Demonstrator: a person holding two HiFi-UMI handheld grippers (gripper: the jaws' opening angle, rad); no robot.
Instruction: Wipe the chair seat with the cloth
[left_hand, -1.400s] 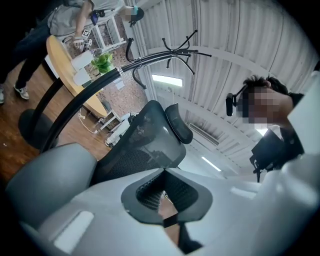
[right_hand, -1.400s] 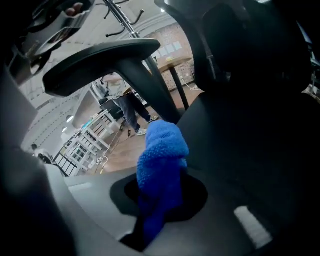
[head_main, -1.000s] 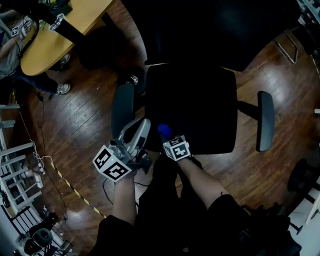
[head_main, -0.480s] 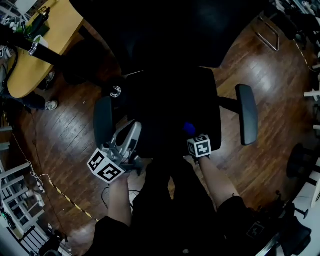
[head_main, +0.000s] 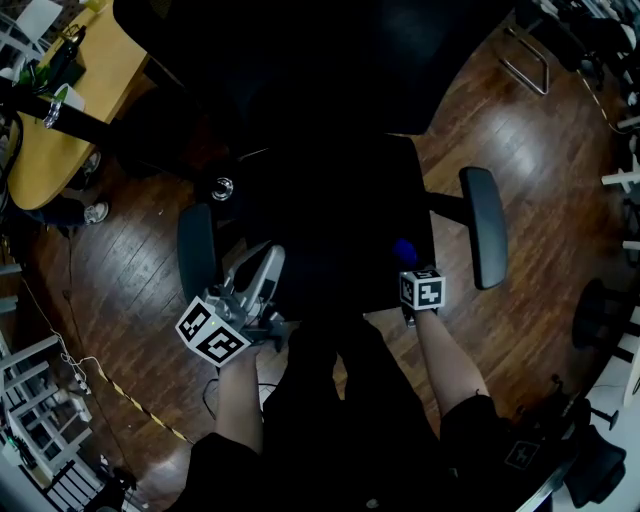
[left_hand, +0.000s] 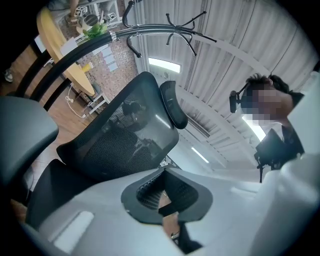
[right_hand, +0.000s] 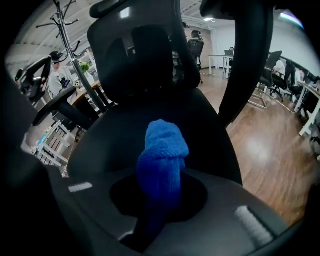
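The black chair seat (head_main: 340, 200) fills the middle of the head view. My right gripper (head_main: 408, 262) is at the seat's front right corner, shut on a bunched blue cloth (head_main: 404, 251) that rests against the seat. In the right gripper view the cloth (right_hand: 162, 155) sticks up between the jaws of the right gripper (right_hand: 160, 192), over the seat (right_hand: 115, 135). My left gripper (head_main: 262, 268) is held off the seat's front left edge, beside the left armrest (head_main: 196, 250). Its jaws look shut and empty, tilted up toward the backrest (left_hand: 120, 140).
The right armrest (head_main: 482, 238) stands just right of the cloth. The backrest (right_hand: 145, 50) rises behind the seat. A wooden desk (head_main: 50, 130) and a black coat-stand pole (head_main: 60, 118) are at far left. Dark wood floor (head_main: 540, 150) surrounds the chair; a person stands nearby.
My right gripper has slid the blue cloth rightward along the seat's front, from the left front part to the right front corner. The left gripper has stayed by the left armrest.
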